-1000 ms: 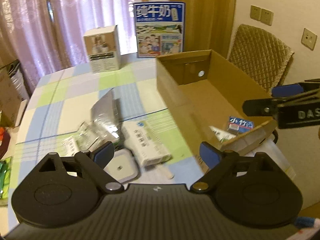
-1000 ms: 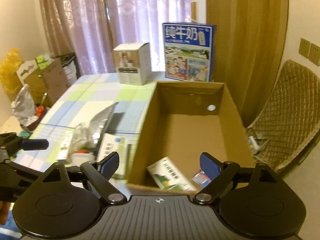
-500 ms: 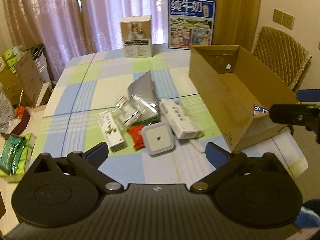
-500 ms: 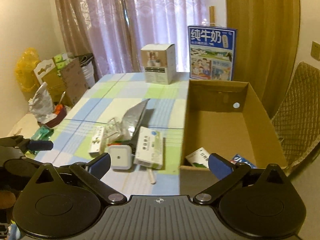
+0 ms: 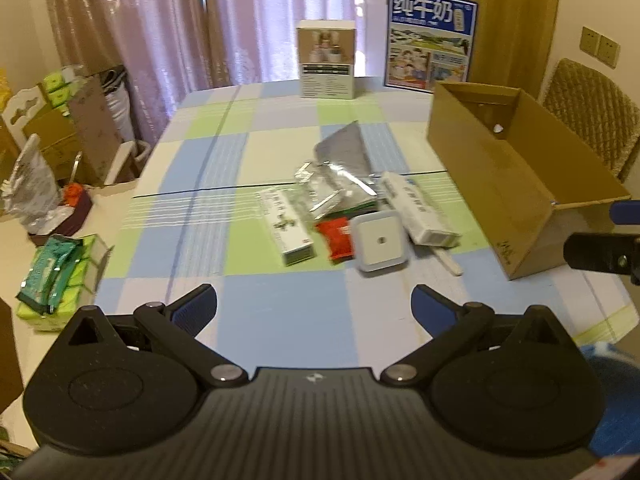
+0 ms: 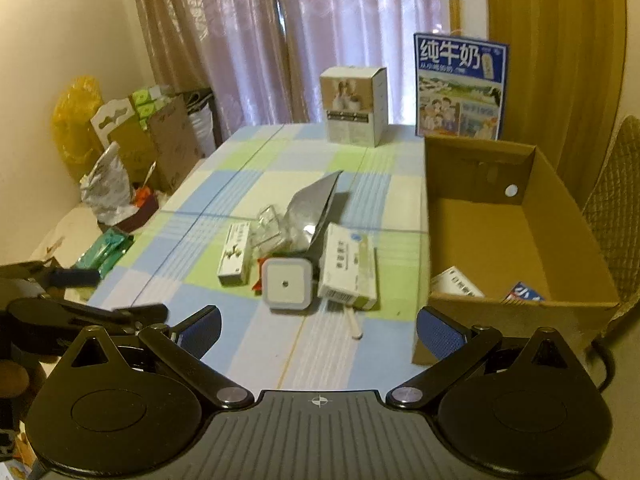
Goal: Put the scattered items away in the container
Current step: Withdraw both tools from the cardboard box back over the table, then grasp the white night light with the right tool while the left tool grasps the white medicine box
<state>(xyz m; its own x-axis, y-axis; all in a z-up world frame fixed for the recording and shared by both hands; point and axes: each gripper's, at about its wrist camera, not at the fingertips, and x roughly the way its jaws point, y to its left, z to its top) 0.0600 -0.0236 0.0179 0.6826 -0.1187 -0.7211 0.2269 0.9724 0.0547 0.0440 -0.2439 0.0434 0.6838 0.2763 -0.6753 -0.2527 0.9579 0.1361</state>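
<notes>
Checked tablecloth [image 5: 280,320] carries scattered packets mid-frame, cardboard box [image 6: 520,240] at right. Left gripper [image 5: 314,304] and right gripper [image 6: 318,328] gape wide, having just opened, both empty.

At the far end of the table [image 5: 276,312] we see a white box [image 5: 326,65] and a blue milk carton [image 5: 430,40], both upright before the curtains [image 5: 240,20]. A wicker chair [image 5: 592,112] stands at right, green tissue packs [image 5: 60,280] lie at left.

place: home dining room | cues: checked tablecloth [image 5: 280,320]; sheer curtains [image 6: 320,40]; wicker chair [image 5: 592,112]; wall switches [image 5: 600,46]
</notes>
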